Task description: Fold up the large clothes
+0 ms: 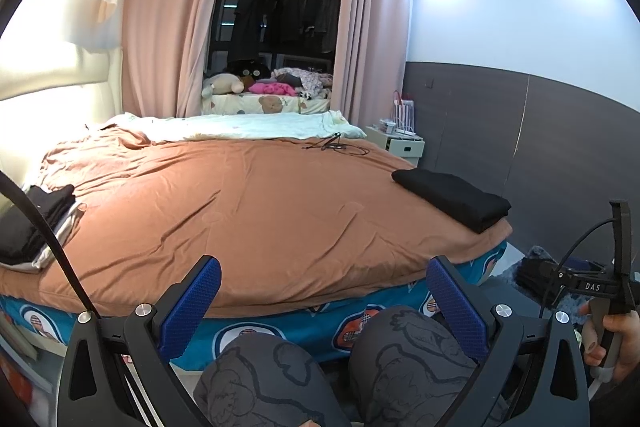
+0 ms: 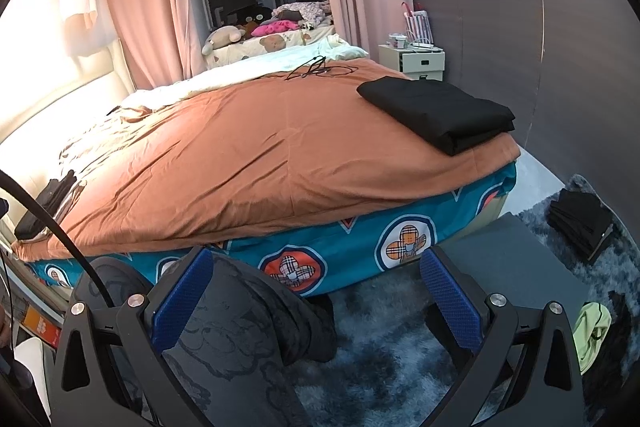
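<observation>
A folded black garment [image 1: 452,198] lies on the right front corner of the bed's brown cover [image 1: 240,203]; it also shows in the right wrist view [image 2: 438,113]. A stack of folded dark and white clothes [image 1: 34,223] sits at the bed's left edge, also seen in the right wrist view [image 2: 48,203]. My left gripper [image 1: 324,301] is open and empty, held low in front of the bed above the person's knees. My right gripper [image 2: 316,297] is open and empty, near the floor beside the bed; it also shows from the side in the left wrist view [image 1: 616,267].
A pile of dark clothes [image 2: 580,227] lies on the grey shaggy rug [image 2: 380,367]. A dark flat box [image 2: 516,263] and a lime-green item [image 2: 592,331] are at right. Cables [image 2: 316,69] lie at the bed's far side. A white nightstand [image 2: 416,61] stands by the wall.
</observation>
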Demonstrator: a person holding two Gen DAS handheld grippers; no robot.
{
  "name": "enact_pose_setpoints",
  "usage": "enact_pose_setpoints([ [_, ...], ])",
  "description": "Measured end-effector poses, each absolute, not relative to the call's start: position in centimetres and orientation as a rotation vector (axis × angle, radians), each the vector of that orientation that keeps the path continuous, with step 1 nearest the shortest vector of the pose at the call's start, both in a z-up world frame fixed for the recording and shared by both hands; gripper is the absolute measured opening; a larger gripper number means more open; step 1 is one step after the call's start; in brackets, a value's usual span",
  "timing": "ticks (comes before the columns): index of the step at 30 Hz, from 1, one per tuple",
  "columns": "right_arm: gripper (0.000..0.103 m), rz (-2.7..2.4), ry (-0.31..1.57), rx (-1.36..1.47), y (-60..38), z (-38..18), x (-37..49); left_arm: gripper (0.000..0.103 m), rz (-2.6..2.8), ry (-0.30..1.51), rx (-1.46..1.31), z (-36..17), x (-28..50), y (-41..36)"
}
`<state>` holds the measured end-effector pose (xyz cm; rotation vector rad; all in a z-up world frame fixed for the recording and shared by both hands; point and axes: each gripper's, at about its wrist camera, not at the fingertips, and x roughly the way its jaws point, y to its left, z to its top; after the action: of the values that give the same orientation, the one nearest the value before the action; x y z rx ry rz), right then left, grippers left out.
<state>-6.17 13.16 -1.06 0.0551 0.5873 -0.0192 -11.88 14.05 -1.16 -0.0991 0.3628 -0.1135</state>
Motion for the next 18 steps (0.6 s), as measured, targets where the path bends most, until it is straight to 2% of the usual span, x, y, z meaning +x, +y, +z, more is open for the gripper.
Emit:
enact_pose_setpoints([
  [18, 0.103, -0.016, 0.592, 0.058, 13.05, -1.19, -6.44, 0.103, -0.110, 0.366, -0.096, -1.45, -12.82, 13.02],
])
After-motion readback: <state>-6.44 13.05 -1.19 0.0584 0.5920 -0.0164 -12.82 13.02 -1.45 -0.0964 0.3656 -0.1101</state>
